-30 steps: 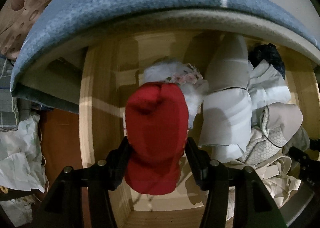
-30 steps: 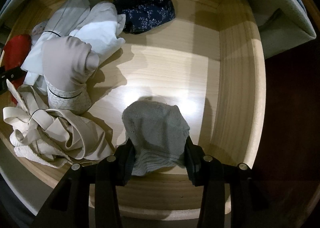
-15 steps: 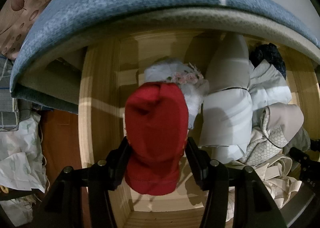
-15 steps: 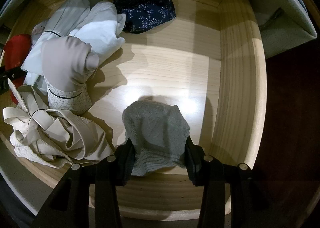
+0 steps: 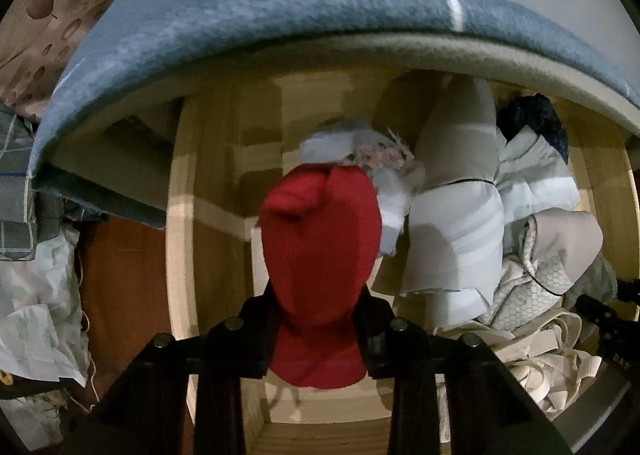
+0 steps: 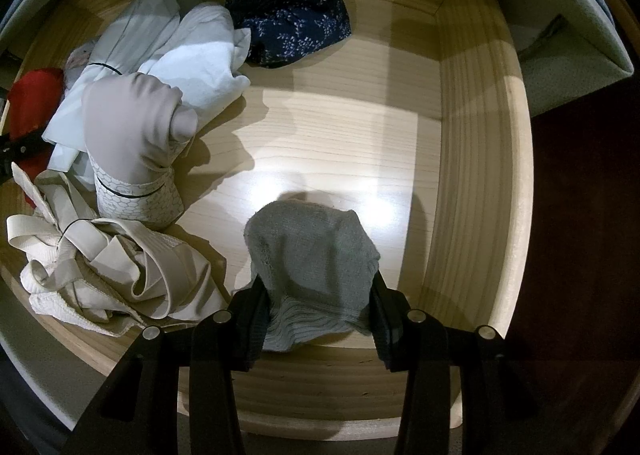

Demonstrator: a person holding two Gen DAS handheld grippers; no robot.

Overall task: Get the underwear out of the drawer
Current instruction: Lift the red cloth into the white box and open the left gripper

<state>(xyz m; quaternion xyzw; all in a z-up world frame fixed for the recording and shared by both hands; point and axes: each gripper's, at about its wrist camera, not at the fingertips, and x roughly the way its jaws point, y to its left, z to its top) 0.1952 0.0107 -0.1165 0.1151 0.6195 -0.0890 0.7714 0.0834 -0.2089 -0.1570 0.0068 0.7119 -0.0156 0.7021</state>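
We're looking straight down into the wooden drawer (image 6: 476, 159), and it's well stocked. Back wall: a navy floral piece (image 6: 294, 21). Left of it, a heap of pale white garments (image 6: 192, 55), with a beige rolled piece (image 6: 132, 127) banded in honeycomb print lying on top. Nearer the front-left corner, a tangle of cream straps and fabric (image 6: 116, 267). The right half of the drawer floor lies bare and brightly lit.

The right gripper (image 6: 318, 307) has its jaws drawn narrow around the grey knit underwear (image 6: 312, 255), fabric bunched between the pads, down near the front wall.

Over on the left wrist view, the left gripper (image 5: 318, 319) is closing on the red underwear (image 5: 320, 247) at the drawer's left end, and the cloth is pinched in tight between the fingers. Behind it sits a white frilly piece with pink flowers (image 5: 368, 159), possibly lace, though the blur makes that hard to call. A blue padded edge (image 5: 240, 15) overhangs the drawer.

Compared with a second ago: the left jaws stood wide either side of the red piece, and now they've squeezed in on it. The right grip on the grey is unchanged, and the piles in the drawer lie as they did.
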